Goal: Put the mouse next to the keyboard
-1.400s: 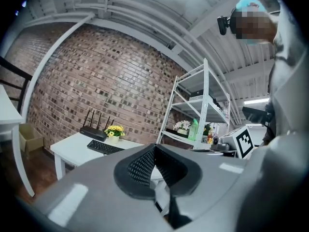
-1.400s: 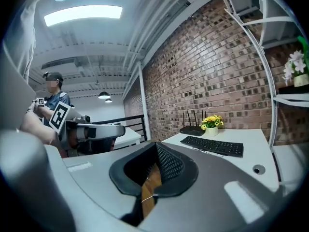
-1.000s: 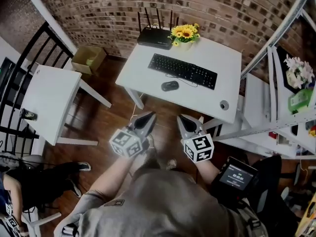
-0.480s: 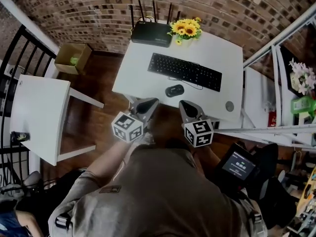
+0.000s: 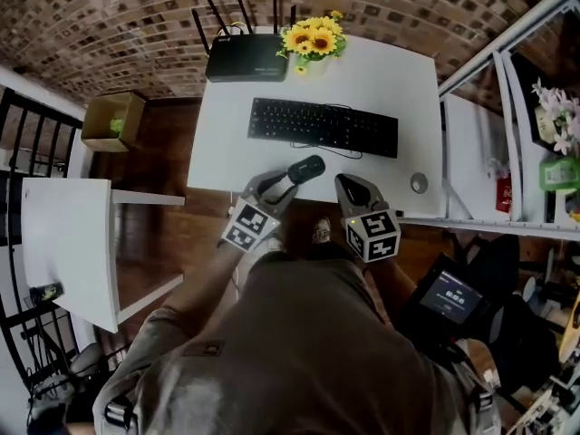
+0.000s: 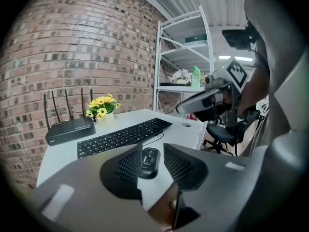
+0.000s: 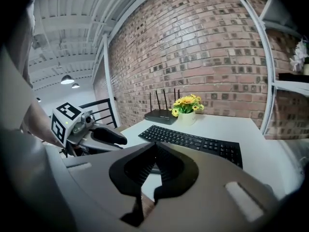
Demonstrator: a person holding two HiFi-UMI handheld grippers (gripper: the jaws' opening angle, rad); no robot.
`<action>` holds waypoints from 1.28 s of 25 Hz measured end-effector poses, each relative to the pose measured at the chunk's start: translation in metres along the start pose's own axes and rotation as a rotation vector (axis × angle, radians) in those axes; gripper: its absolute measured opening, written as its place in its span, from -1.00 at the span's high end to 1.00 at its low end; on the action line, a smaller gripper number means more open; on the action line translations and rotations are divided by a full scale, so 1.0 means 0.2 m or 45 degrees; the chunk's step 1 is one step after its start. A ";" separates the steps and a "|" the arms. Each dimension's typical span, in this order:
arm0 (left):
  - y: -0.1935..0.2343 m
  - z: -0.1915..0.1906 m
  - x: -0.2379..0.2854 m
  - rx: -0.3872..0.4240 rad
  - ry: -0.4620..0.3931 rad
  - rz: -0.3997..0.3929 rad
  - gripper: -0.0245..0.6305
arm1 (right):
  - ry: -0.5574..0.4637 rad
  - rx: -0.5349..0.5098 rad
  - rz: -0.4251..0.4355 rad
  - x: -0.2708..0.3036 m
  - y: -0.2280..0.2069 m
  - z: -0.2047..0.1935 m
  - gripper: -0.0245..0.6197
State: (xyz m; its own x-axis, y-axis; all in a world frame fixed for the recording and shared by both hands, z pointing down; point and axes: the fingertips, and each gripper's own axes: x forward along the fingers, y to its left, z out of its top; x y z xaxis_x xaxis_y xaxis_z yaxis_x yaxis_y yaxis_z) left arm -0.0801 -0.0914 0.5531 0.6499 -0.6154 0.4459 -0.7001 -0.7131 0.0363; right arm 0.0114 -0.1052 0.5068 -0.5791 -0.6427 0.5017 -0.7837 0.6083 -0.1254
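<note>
At six o'clock from the keyboard (image 5: 323, 126), near the worktop (image 5: 399, 71) edge, the mouse (image 5: 305, 169) lies untouched just beyond the left hand-held gripper (image 5: 272, 187), its jaws just opening to straddle it. The right hand-held gripper (image 5: 349, 188) is pressed together.

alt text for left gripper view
The left gripper has just opened its jaws; the black mouse shows in the gap, ungripped, on a white table. Beyond lie a keyboard, router and yellow flowers; the right gripper is at right.
</note>
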 end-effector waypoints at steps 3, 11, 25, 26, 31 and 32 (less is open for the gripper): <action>-0.02 -0.05 0.15 0.088 0.079 -0.025 0.46 | 0.023 0.022 -0.001 0.00 -0.08 -0.04 0.89; -0.03 -0.23 0.37 0.321 0.326 -0.061 0.21 | 0.065 0.088 0.039 0.04 -0.19 -0.11 0.89; -0.03 -0.34 0.48 0.428 0.472 -0.102 0.18 | 0.072 0.168 0.027 0.05 -0.29 -0.17 0.89; -0.03 -0.33 0.48 0.391 0.471 -0.109 0.18 | 0.072 0.169 0.028 0.05 -0.28 -0.17 0.89; -0.01 -0.31 0.48 0.088 0.452 -0.149 0.19 | 0.068 0.165 0.030 0.06 -0.28 -0.16 0.89; 0.00 -0.30 0.47 0.009 0.448 -0.153 0.19 | 0.065 0.164 0.031 0.06 -0.28 -0.16 0.89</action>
State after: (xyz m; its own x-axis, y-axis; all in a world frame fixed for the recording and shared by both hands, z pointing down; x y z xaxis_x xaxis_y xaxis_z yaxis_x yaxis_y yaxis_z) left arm -0.0374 -0.1298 0.6495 0.5848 -0.3750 0.7193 -0.6224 -0.7761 0.1014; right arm 0.0557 -0.1329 0.5466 -0.5885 -0.6023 0.5394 -0.7940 0.5563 -0.2452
